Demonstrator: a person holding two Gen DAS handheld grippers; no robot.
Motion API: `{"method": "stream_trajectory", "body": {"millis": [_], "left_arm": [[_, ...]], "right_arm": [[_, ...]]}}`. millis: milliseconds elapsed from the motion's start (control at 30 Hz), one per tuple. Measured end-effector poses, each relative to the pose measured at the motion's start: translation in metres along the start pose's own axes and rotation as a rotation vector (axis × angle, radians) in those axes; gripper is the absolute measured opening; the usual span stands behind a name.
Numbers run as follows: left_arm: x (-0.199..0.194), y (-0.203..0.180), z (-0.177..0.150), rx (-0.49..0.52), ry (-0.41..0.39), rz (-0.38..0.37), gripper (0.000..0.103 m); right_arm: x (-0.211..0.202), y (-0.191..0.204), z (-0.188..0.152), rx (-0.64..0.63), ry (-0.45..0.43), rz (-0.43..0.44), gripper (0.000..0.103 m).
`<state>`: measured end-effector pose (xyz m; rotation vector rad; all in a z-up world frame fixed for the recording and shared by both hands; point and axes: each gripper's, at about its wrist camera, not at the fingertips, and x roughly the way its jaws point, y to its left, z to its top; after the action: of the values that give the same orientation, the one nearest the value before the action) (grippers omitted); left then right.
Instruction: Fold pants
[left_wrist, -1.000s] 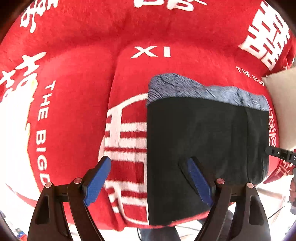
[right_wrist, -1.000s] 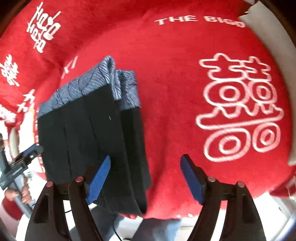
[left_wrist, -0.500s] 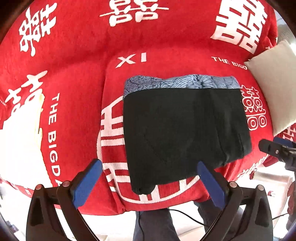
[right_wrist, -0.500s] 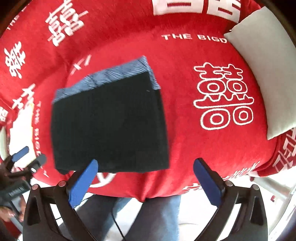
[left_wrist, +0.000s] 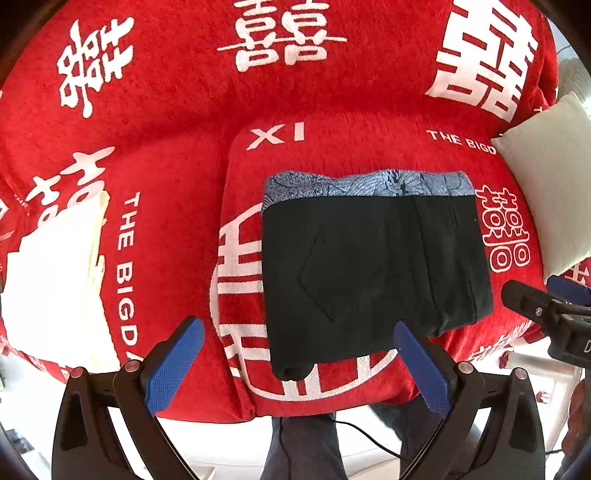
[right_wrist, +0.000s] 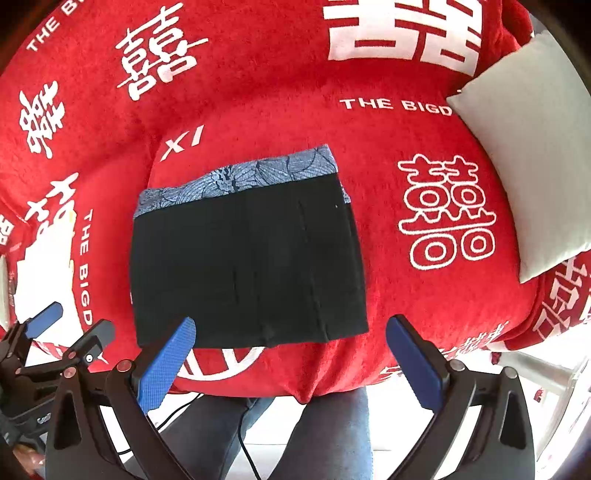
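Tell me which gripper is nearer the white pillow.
Right. The right gripper hangs open above the folded pants' near edge on the side toward the pillow; the left gripper, also open, sits on the far side.

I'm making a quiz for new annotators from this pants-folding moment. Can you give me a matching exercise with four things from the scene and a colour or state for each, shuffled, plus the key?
Things:
1. pants
2. patterned band along the far edge of the pants
3. pillow
4. left gripper

Descriptions:
A. pale, lying at the right edge of the red blanket
B. open, holding nothing
C. black, folded into a compact rectangle
D. blue-grey with a leaf-like print

Pairs: 1-C, 2-D, 3-A, 4-B
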<state>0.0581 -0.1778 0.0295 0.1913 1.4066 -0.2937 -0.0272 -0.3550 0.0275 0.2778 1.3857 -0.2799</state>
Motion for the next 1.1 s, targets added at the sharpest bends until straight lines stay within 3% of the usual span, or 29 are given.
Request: {"method": "stream_trajectory", "body": {"millis": [333, 1100], "left_arm": [[-0.014, -0.022, -0.010, -0.075, 0.019, 0.041, 0.103], [-0.036, -0.060, -0.043, -0.072, 0.024, 0.090, 0.103]], "right_arm": [[-0.009, -0.012, -0.001, -0.062, 0.017, 0.021, 0.103], [-0.035, -0.028, -0.023, -0.125, 0.000, 0.064, 0.103]]}}
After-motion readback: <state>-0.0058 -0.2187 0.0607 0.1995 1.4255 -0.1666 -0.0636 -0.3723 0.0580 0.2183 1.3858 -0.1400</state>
